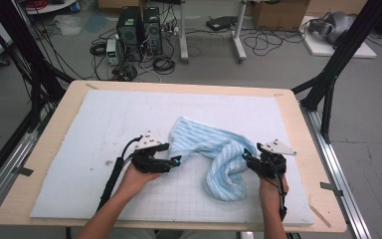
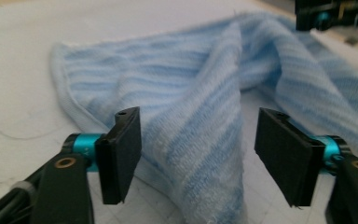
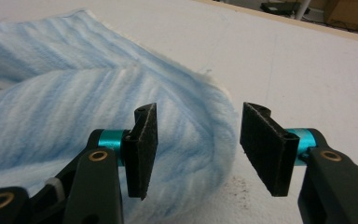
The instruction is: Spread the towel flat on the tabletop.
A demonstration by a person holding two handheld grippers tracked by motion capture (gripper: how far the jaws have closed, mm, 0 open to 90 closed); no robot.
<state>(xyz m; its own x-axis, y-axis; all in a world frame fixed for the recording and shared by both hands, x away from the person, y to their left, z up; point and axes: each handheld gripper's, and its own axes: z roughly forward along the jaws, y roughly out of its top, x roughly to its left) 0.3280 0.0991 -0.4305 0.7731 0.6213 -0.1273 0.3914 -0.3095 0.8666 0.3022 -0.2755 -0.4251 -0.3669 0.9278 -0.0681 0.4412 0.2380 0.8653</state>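
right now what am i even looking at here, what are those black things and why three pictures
A person sits at a table and holds a hand-operated gripper in each hand; there is no robot arm. The high view looks down from above: the left gripper and the right gripper sit at either side of a crumpled blue-and-white striped towel, which lies on a pale gridded mat covering the wooden table.

The other two pictures come from small cameras riding on each gripper, looking along its two black fingers. In the left gripper view the fingers stand apart with a raised fold of towel between them. In the right gripper view the fingers are also apart, at the towel's edge. Nothing is held yet.
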